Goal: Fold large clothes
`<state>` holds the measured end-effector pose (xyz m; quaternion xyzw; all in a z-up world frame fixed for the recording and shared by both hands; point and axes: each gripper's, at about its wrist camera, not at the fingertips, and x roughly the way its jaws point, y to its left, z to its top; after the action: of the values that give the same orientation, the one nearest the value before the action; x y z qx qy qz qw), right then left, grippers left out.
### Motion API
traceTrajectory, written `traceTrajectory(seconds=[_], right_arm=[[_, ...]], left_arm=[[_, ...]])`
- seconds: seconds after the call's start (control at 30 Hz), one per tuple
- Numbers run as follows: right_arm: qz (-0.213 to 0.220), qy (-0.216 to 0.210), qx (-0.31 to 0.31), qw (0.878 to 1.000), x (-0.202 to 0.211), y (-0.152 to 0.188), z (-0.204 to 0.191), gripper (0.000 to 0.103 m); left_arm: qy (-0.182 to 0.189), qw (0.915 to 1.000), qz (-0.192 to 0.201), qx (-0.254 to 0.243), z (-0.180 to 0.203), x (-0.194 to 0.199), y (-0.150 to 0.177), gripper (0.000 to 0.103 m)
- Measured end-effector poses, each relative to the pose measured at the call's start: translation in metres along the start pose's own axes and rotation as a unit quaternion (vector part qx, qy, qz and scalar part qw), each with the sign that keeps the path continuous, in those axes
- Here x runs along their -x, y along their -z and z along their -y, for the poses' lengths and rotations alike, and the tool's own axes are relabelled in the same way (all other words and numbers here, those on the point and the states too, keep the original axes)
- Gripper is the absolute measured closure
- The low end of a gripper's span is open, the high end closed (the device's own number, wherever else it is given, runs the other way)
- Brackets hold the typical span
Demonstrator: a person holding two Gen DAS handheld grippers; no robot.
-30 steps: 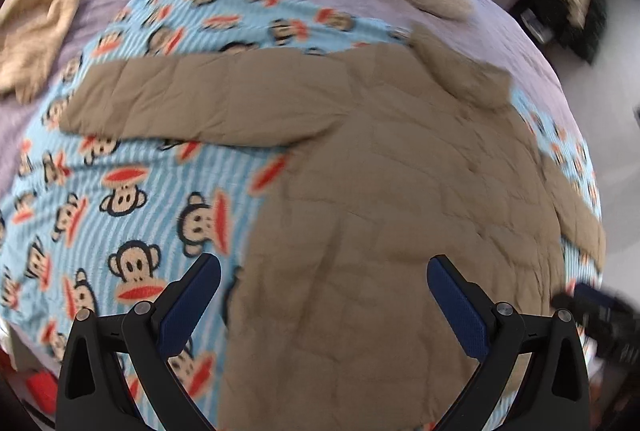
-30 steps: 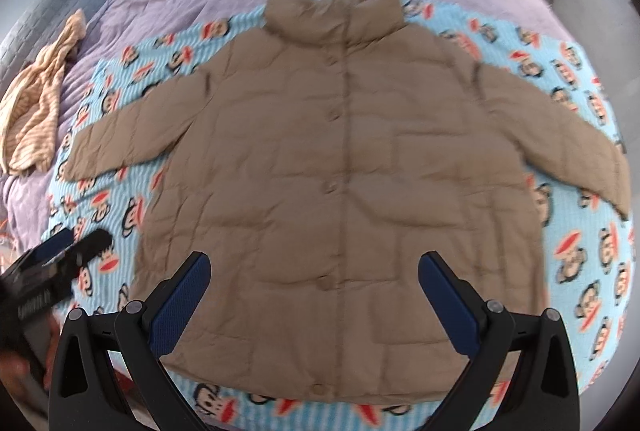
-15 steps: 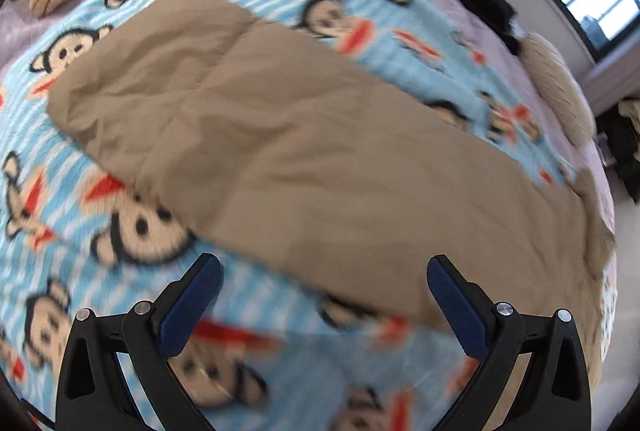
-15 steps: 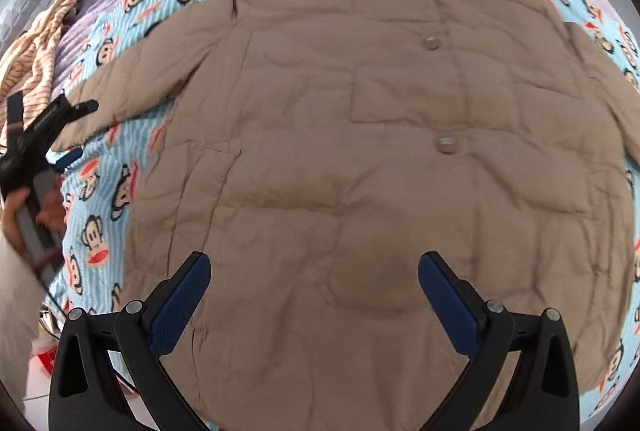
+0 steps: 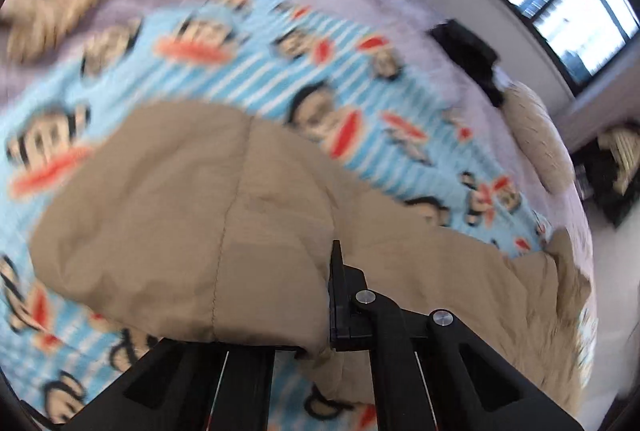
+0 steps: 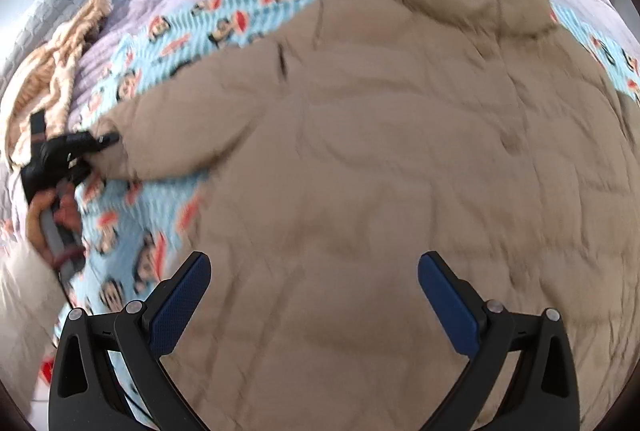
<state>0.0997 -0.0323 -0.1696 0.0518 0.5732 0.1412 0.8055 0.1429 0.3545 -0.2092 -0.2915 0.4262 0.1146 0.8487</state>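
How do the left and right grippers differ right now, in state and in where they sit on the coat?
The left gripper is shut on the coat's sleeve cuff; the right gripper is open, its jaws just closing with nothing pinched yet. The left one sits at the sleeve end, the right one hangs over the coat body near the hem. Both have black frames.

The left gripper [image 5: 334, 295], open over the coat's body a second ago, has crossed to the sleeve [image 5: 192, 215] and closed on its cuff. The right gripper [image 6: 314, 295] has dropped closer to the coat [image 6: 400, 159] (jaws narrowing, nothing pinched).
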Motion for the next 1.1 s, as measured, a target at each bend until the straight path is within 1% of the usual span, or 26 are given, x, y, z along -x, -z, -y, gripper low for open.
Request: traceTrajectory(seconds=[0.03,0.07,0.1,0.2,0.27,0.3,0.37,0.43,0.47,0.5,0.57,0.6,0.63,0.67,0.73,0.77,0.8,0.83,0.87,0.93,1.0,1.07,1.1], right_arm=[[0.003,-0.014,-0.008,1.0,-0.004,-0.008,-0.002,0.043],[-0.001,-0.035,-0.02,0.999,-0.015,-0.019,-0.004,0.08],[-0.004,-0.05,-0.031,0.998,-0.024,-0.027,-0.007,0.092],[0.008,-0.092,-0.053,0.994,-0.051,-0.047,-0.021,0.093],[0.012,-0.104,-0.048,0.993,-0.069,-0.056,-0.035,0.093],[0.007,-0.109,-0.042,0.993,-0.08,-0.059,-0.043,0.093],[-0.017,-0.123,-0.037,0.992,-0.105,-0.059,-0.056,0.093],[-0.059,-0.14,-0.043,0.987,-0.134,-0.052,-0.063,0.093],[-0.063,-0.139,-0.044,0.987,-0.138,-0.049,-0.063,0.093],[-0.06,-0.142,-0.045,0.987,-0.137,-0.046,-0.062,0.093],[-0.063,-0.164,-0.049,0.983,-0.125,-0.042,-0.055,0.093],[-0.059,-0.167,-0.045,0.983,-0.111,-0.039,-0.046,0.093],[-0.05,-0.163,-0.041,0.985,-0.097,-0.036,-0.036,0.093],[-0.038,-0.154,-0.041,0.987,-0.08,-0.032,-0.02,0.093],[-0.018,-0.131,-0.051,0.99,-0.051,-0.024,0.014,0.093],[-0.006,-0.107,-0.065,0.992,-0.032,-0.018,0.044,0.093],[0.001,-0.088,-0.076,0.993,-0.018,-0.013,0.065,0.093],[0.006,-0.069,-0.088,0.994,-0.006,-0.008,0.087,0.093],[0.011,-0.044,-0.103,0.994,0.009,0.0,0.116,0.093],[0.016,-0.015,-0.121,0.992,0.026,0.01,0.152,0.093],[0.013,0.009,-0.14,0.99,0.039,0.023,0.189,0.092],[0.006,0.012,-0.152,0.988,0.042,0.03,0.209,0.092],[0.003,0.012,-0.152,0.988,0.042,0.031,0.213,0.092]], left_arm=[[0.006,0.9998,0.007,-0.015,0.007,0.009,0.0,0.097],[0.017,0.9992,0.015,-0.031,0.017,0.021,0.001,0.097],[0.026,0.9986,0.021,-0.042,0.026,0.026,0.0,0.097],[0.053,0.9947,0.034,-0.082,0.053,0.048,0.003,0.097],[0.072,0.9913,0.035,-0.105,0.074,0.058,0.007,0.097],[0.083,0.9889,0.034,-0.118,0.086,0.063,0.011,0.097],[0.103,0.9845,0.031,-0.138,0.11,0.065,0.015,0.097],[0.125,0.9801,0.022,-0.153,0.134,0.067,0.022,0.097],[0.134,0.9778,0.016,-0.161,0.147,0.065,0.026,0.097],[0.141,0.9748,0.011,-0.173,0.165,0.062,0.032,0.097],[0.151,0.9703,-0.001,-0.189,0.196,0.056,0.044,0.097],[0.157,0.9683,-0.007,-0.194,0.208,0.054,0.05,0.097],[0.168,0.9644,-0.015,-0.203,0.228,0.05,0.058,0.097],[0.176,0.961,-0.021,-0.212,0.244,0.047,0.064,0.097],[0.192,0.9495,-0.029,-0.246,0.289,0.04,0.087,0.097],[0.197,0.9437,-0.033,-0.263,0.312,0.035,0.1,0.097],[0.2,0.9401,-0.039,-0.274,0.327,0.031,0.113,0.097],[0.198,0.9369,-0.048,-0.284,0.343,0.024,0.126,0.097],[0.185,0.9337,-0.06,-0.301,0.365,0.011,0.146,0.097],[0.151,0.9303,-0.078,-0.325,0.386,-0.014,0.177,0.096],[0.106,0.9291,-0.096,-0.341,0.394,-0.038,0.206,0.096],[0.078,0.9288,-0.112,-0.345,0.39,-0.051,0.224,0.096],[0.069,0.9295,-0.109,-0.346,0.386,-0.051,0.231,0.096]])
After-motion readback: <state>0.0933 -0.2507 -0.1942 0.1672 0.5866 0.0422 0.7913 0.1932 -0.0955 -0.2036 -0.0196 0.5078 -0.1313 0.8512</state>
